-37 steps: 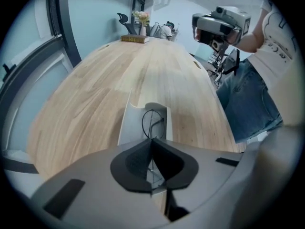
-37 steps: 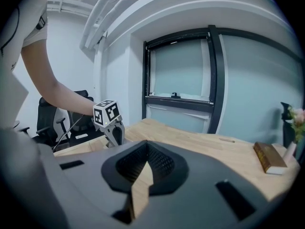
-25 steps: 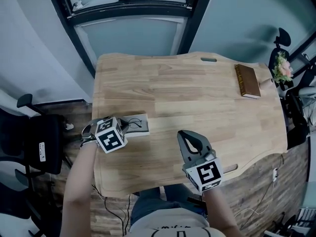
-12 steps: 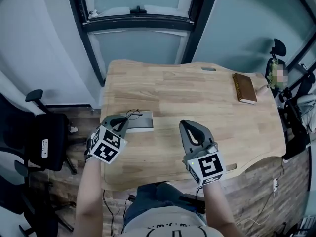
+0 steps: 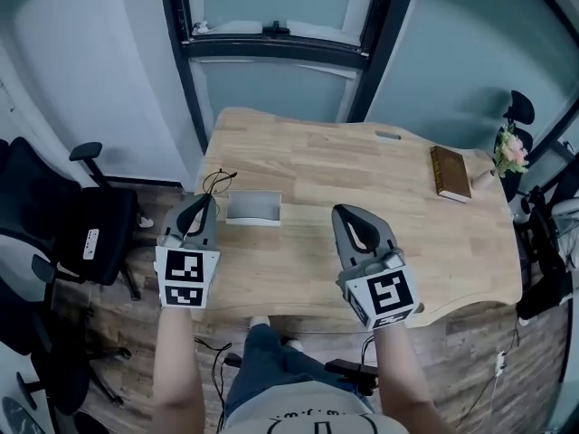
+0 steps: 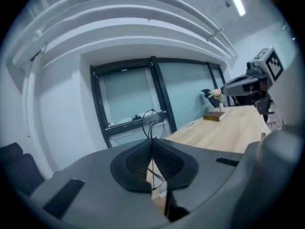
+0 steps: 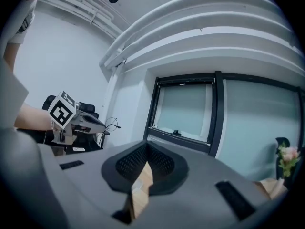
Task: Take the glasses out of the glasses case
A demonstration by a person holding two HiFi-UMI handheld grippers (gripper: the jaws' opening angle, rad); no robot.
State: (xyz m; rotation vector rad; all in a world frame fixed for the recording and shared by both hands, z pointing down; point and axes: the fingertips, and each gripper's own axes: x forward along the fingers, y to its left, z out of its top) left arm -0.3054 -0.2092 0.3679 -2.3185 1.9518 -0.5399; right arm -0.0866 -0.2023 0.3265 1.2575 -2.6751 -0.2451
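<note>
My left gripper (image 5: 207, 199) is held above the table's left edge, shut on thin wire-framed glasses (image 5: 217, 181). In the left gripper view the glasses (image 6: 153, 121) stick up from between the closed pads of that gripper (image 6: 152, 140). The grey glasses case (image 5: 253, 208) lies open on the wooden table (image 5: 317, 165), just right of the left gripper, with nothing visible in it. My right gripper (image 5: 343, 212) hovers over the table's front middle, shut and holding nothing. In its own view the right gripper (image 7: 145, 145) has its pads together, and the left gripper (image 7: 90, 121) with the glasses (image 7: 111, 124) shows at the left.
A brown book (image 5: 450, 173) lies at the table's far right, with a small vase of flowers (image 5: 511, 150) beyond it. Black office chairs (image 5: 86, 229) stand left of the table. A dark-framed window (image 5: 280, 43) runs behind it.
The left gripper rose from the case with the glasses in it and turned to point forward. The right gripper also lifted a little. The case stays on the table.
</note>
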